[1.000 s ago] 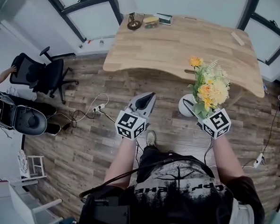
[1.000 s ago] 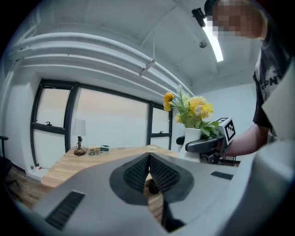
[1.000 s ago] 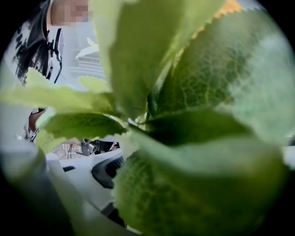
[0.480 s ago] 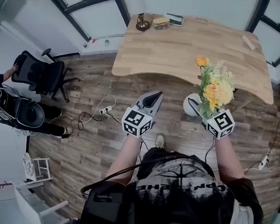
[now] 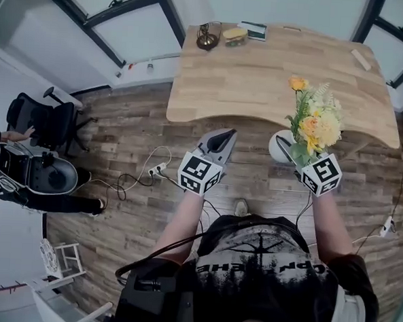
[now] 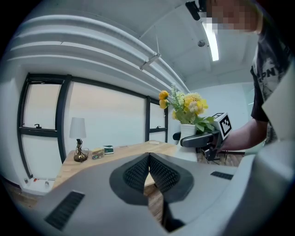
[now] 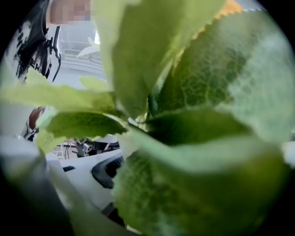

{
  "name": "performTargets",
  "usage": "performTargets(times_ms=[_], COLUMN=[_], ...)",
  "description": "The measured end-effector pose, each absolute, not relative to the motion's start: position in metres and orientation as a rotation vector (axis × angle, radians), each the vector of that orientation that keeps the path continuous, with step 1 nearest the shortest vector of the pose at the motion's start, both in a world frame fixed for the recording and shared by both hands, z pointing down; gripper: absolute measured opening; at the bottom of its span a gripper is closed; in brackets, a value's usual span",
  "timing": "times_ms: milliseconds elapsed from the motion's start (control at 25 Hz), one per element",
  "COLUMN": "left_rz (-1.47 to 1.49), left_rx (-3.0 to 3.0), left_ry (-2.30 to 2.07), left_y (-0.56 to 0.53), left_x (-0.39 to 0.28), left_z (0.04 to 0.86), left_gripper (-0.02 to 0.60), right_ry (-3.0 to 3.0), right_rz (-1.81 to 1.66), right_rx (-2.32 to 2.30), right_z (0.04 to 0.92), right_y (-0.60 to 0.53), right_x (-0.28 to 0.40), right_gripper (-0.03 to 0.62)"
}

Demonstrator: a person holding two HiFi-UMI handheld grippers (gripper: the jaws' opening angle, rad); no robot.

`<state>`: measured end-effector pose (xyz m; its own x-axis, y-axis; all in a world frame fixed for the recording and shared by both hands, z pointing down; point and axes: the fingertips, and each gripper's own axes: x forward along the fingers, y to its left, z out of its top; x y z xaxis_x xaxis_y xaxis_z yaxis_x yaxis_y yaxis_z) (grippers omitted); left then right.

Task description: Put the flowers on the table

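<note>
A bunch of yellow and white flowers (image 5: 312,126) stands in a white vase (image 5: 282,145), held upright above the wooden floor just in front of the table (image 5: 261,72). My right gripper (image 5: 290,155) is shut on the vase, its jaws spread wide around the body. In the left gripper view the flowers (image 6: 186,103) and vase (image 6: 187,130) show at the right with the right gripper (image 6: 198,140) clasping them. Green leaves (image 7: 184,115) fill the right gripper view. My left gripper (image 5: 220,139) is shut and holds nothing, pointing at the table's near edge.
At the table's far edge stand a small lamp (image 5: 209,36), a yellow item (image 5: 234,34) and a book (image 5: 253,31); a wooden block (image 5: 361,59) lies at the right. An office chair (image 5: 44,120) and a power strip with cables (image 5: 157,168) are on the floor at left.
The person has stepped closer to the table, so its near edge now lies just ahead of both grippers. The hold on the vase and the shut left gripper are unchanged.
</note>
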<state>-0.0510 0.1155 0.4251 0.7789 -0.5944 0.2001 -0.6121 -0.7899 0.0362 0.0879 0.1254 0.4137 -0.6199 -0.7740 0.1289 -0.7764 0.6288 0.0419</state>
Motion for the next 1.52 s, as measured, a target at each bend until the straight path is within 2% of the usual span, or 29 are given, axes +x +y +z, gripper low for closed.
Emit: performTargets(times_ms=[400, 920, 1520], left_rz=[0.290, 0.266, 0.305], left_rx=[2.939, 2.886, 2.714], left_ry=[-0.916, -0.919, -1.162], left_y=[0.081, 0.022, -0.116], left_x=[-0.071, -0.072, -0.066], left_z=[0.432, 0.446, 0.456], left_gripper=[0.014, 0.012, 0.014], right_ry=[-2.664, -2.650, -2.777], right_rz=[-0.012, -0.005, 0.043], right_rx=[1.368, 1.362, 1.093], right_z=[0.413, 0.418, 0.430], right_y=[0.087, 0.024, -0.145], right_x=[0.066, 0.070, 0.070], right_gripper=[0.259, 0.259, 0.259])
